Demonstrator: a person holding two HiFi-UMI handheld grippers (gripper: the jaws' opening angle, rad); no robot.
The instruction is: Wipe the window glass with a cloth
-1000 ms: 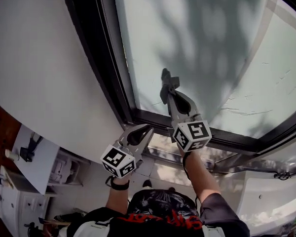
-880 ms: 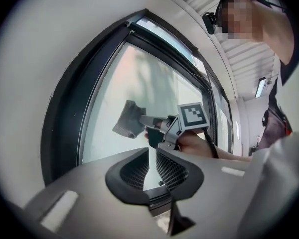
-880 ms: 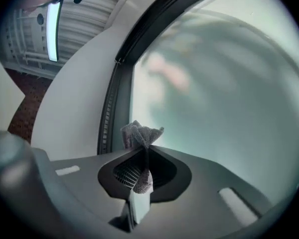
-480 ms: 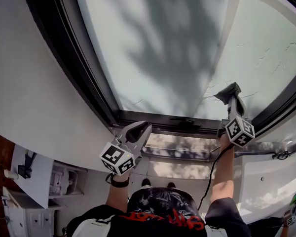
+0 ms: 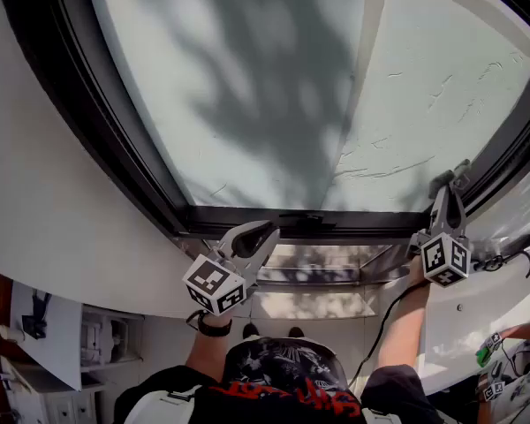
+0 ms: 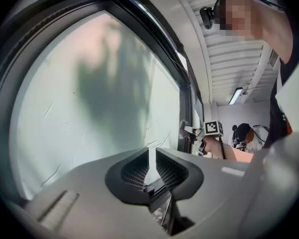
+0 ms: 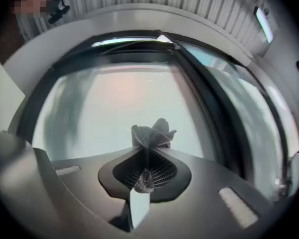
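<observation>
Wiping looks to be the step in hand. The right gripper [image 7: 146,149] has its jaws clamped on a crumpled grey mesh cloth [image 7: 150,133], whose tuft stands out past the tips. In the head view it sits at the right edge of the frame, in the lower right corner of the pale frosted window glass [image 5: 265,87]. We cannot tell whether the cloth is actually touching the pane. The left gripper [image 6: 152,151] hangs at lower centre, below the glass, with its jaws drawn almost together to a thin slit and nothing between them. The black window frame [image 5: 274,222] hems the cloth in closely on the right and underneath, so we judge there is little travel left that way. The next move calls for pressing the tuft flat and sweeping back toward the centre and upper left, where the pane lies broad and open. Faint streaks show at the upper right, and the left gripper is well clear of that path.
</observation>
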